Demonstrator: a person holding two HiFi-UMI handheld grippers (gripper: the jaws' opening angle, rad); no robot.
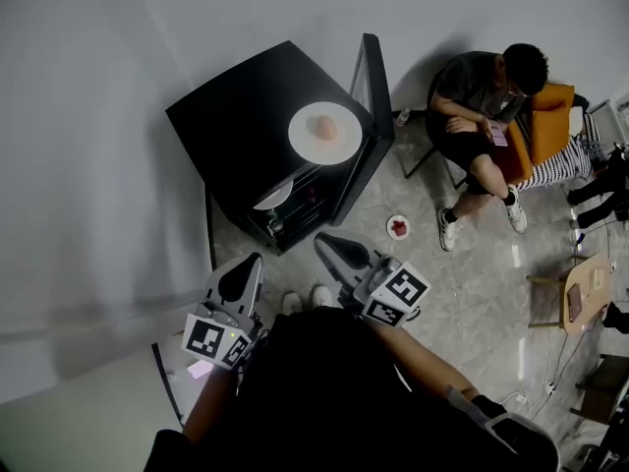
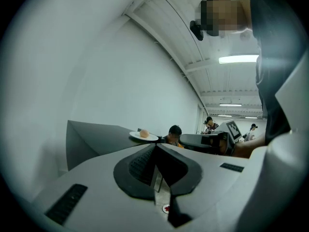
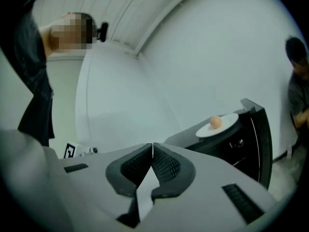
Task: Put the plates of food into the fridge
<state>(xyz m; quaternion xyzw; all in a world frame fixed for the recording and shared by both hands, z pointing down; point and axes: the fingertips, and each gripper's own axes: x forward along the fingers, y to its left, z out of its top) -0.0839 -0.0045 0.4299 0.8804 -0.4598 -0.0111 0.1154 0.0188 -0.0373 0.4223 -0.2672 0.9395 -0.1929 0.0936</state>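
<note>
Held the left gripper (image 1: 251, 262) level in front of a small black box-shaped fridge (image 1: 236, 126), jaws closed together on nothing. Held the right gripper (image 1: 322, 240) just beside it, also level, jaws pressed shut and empty. Found the fridge's door (image 1: 374, 116) swung open. Saw a round white plate (image 1: 303, 144) resting on the fridge's top near the open front edge, bearing one round peach-coloured piece of food (image 1: 325, 127). Made out a second white plate (image 1: 273, 197) on a shelf inside the fridge. Noted a small white plate (image 1: 389, 226) with red food (image 1: 398, 228) lying on the pale tiled floor (image 1: 462, 293) near the door's foot, well apart from both grippers.
</note>
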